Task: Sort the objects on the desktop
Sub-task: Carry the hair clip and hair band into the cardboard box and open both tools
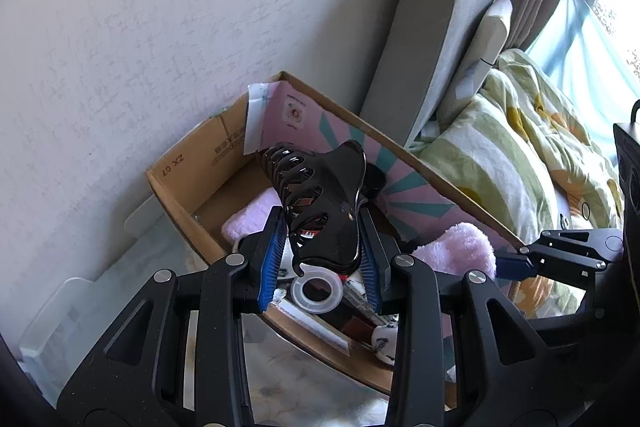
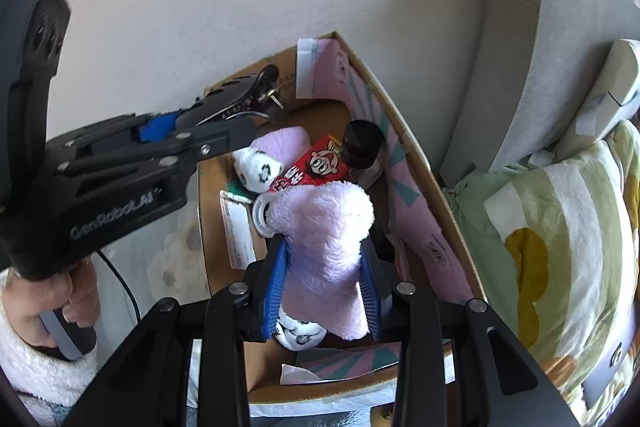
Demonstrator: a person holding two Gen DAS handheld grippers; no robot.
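The cardboard box (image 2: 420, 163) sits against the wall, holding a red snack packet (image 2: 310, 163); above it, the left gripper (image 1: 324, 227) clamps a black hair claw (image 1: 320, 203). The right gripper (image 2: 324, 259) pinches a pink fluffy sock (image 2: 324, 227).

Lighting: daylight, bright, entering from the window (image 1: 600, 39) to the tool's right, which was overexposed. Shadows: soft. Focus: mostly sharp. Distortion: heavy fisheye bending; black vignetted corners in both views.
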